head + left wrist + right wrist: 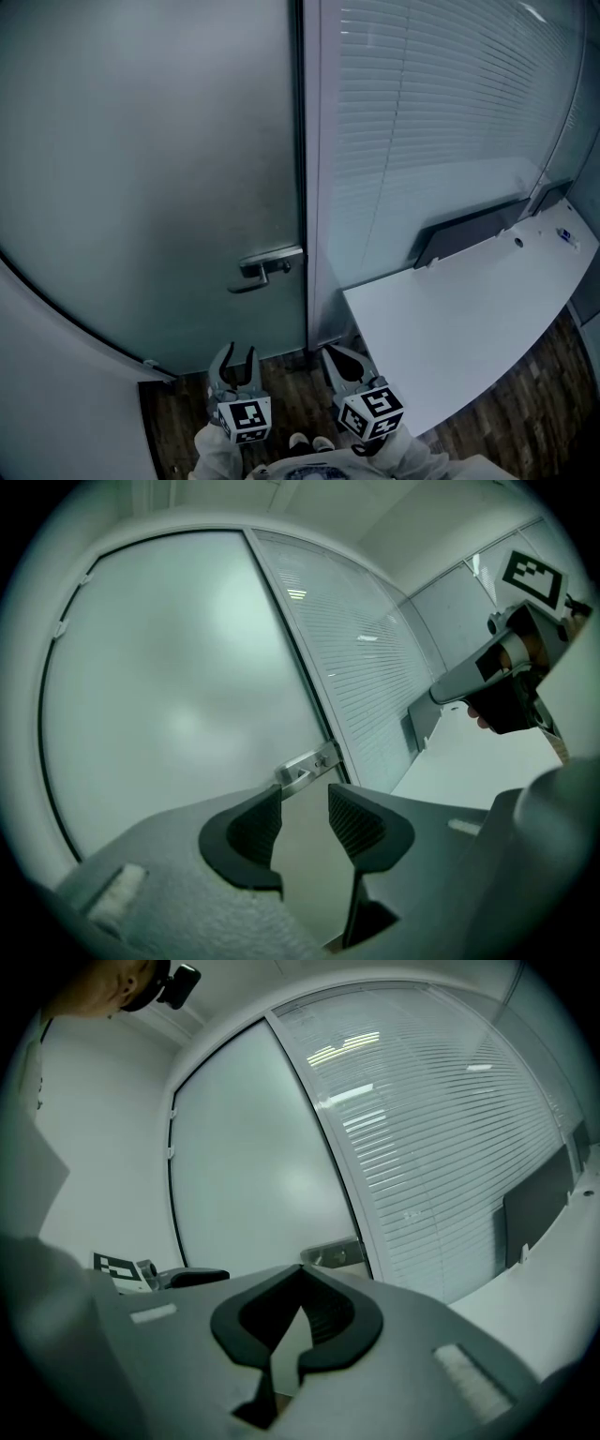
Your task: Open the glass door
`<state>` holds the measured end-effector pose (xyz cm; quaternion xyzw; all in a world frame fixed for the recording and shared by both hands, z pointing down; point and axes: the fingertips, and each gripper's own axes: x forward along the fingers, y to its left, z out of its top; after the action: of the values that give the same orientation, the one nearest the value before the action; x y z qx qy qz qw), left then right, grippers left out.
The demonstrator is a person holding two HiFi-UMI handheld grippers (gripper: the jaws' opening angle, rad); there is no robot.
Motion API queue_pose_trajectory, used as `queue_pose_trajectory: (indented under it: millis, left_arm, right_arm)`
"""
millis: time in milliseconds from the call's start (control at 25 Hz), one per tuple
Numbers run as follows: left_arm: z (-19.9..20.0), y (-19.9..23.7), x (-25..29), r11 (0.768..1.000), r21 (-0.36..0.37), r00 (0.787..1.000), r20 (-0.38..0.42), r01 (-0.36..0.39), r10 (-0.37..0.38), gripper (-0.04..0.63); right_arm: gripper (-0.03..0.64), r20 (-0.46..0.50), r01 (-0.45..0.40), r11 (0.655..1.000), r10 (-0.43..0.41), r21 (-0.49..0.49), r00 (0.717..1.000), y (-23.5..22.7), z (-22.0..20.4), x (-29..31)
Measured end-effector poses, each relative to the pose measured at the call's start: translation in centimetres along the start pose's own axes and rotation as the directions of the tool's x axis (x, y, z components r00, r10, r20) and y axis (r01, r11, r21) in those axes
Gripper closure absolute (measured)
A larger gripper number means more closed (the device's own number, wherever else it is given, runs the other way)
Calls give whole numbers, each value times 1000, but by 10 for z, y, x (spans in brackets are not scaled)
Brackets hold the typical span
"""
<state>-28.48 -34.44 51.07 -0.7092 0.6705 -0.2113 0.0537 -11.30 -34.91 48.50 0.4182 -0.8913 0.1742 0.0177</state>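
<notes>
Office: glass door (150, 169) handle (269, 266) ahead of left hand-held gripper (235, 359), jaws apart, empty; right hand-held gripper (337, 356) closed.

L gripper (237, 356) jaws apart, empty, R gripper (336, 358) jaws together

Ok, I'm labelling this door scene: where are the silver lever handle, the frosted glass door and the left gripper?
Silver lever handle (267, 267): head view, middle of the lever.
Frosted glass door (141, 169): head view, bare pane left of the handle.
Left gripper (238, 351): head view, midway between its fingertips.
</notes>
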Motion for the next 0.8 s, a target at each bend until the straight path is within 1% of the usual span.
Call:
queue_pose_trajectory:
  millis: [80, 120, 160, 200, 240, 320, 360, 400, 560, 600, 800]
  left_arm:
    - [-4, -1, 8, 998, 51, 1000, -13, 21, -21, 421]
    - [-5, -1, 12, 995, 92, 999, -19, 27, -26, 410]
    - [-4, 0, 16, 989, 148, 999, -23, 25, -22, 407]
    - [-2, 3, 20, 975, 221, 1000, -22, 14, -10, 400]
    - [0, 5, 25, 952, 306, 1000, -15, -2, 8, 399]
    - [2, 7, 39, 888, 458, 999, -1, -28, 32, 399]
    - [2, 8, 46, 860, 510, 999, 1, -32, 36, 399]
    - [0, 9, 55, 836, 548, 999, 2, -33, 38, 399]
    - [-13, 11, 86, 752, 659, 999, -11, -24, 41, 399]
    - [-16, 12, 94, 734, 678, 999, -17, -18, 41, 399]
    - [-31, 13, 129, 665, 747, 998, -43, 7, 38, 399]
  right_arm:
    - [612, -1, 4, 1000, -4, -2, 1000, 1, 0, 3]
    - [612, -2, 7, 1000, -7, -2, 1000, 2, 1, 4]
    - [612, -2, 11, 1000, -11, -1, 1000, 2, 3, 5]
    - [612, -3, 16, 1000, -16, -1, 1000, 2, 4, 5]
    - [612, -5, 20, 1000, -20, 0, 1000, 2, 5, 6]
    - [612, -7, 29, 1000, -29, -2, 1000, 0, 4, 7]
    - [612, -7, 36, 999, -36, -3, 999, -1, 4, 7]
    - [612, -8, 43, 999, -43, -3, 999, -3, 4, 6]
    - [612, -9, 89, 996, -89, 1, 996, -14, 4, -2]
    - [612, -8, 103, 995, -103, 2, 995, -18, 5, -5]
    - [612, -9, 157, 988, -157, 7, 988, -33, 4, -17]
